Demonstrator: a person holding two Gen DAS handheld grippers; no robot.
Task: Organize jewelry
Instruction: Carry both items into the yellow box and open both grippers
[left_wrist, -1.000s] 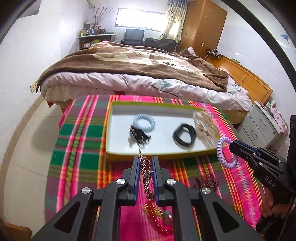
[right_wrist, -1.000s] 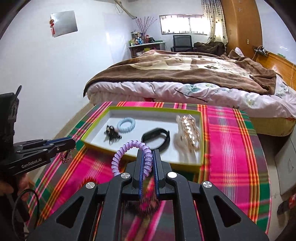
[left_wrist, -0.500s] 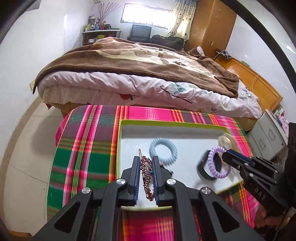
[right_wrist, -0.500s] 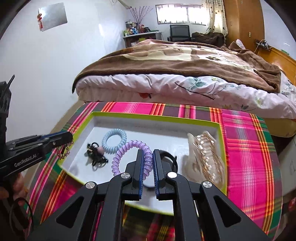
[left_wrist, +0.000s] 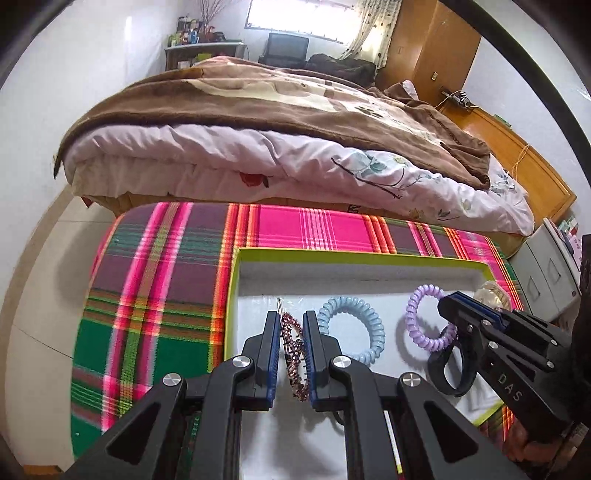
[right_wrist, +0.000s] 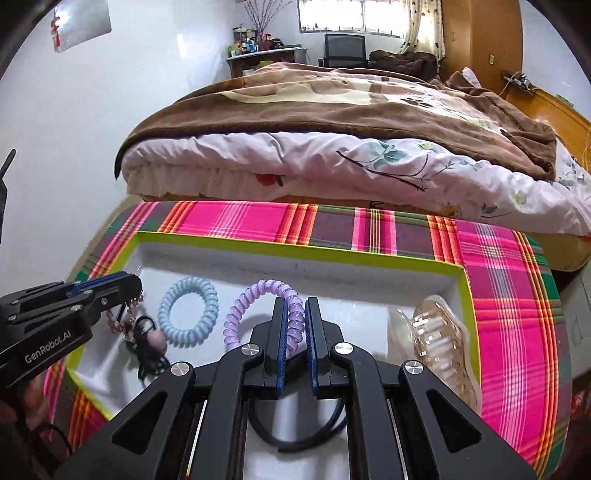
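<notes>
A shallow white tray with a lime-green rim (left_wrist: 236, 284) (right_wrist: 303, 253) lies on the plaid cloth. My left gripper (left_wrist: 291, 321) (right_wrist: 135, 286) is shut on a dark red beaded hair clip (left_wrist: 291, 350), hanging over the tray's left part. My right gripper (right_wrist: 295, 306) (left_wrist: 448, 301) is shut on a purple spiral hair tie (right_wrist: 255, 299) (left_wrist: 421, 317) above the tray's middle. In the tray lie a light blue spiral hair tie (left_wrist: 351, 332) (right_wrist: 186, 315), a black band (left_wrist: 448, 373) (right_wrist: 295, 435), a black hair tie with a pink bead (right_wrist: 147, 347) and a clear amber claw clip (right_wrist: 439, 339).
The tray sits on a small table under a pink, green and purple plaid cloth (left_wrist: 155, 288). Right behind the table stands a bed (left_wrist: 295, 122) with a brown blanket. A grey drawer unit (left_wrist: 550, 273) is at the right. A hand (right_wrist: 33, 398) grips the left gripper's handle.
Both grippers moved forward and down from the tray's near edge to over its inside, each still carrying its piece. The items in the tray have not moved.
</notes>
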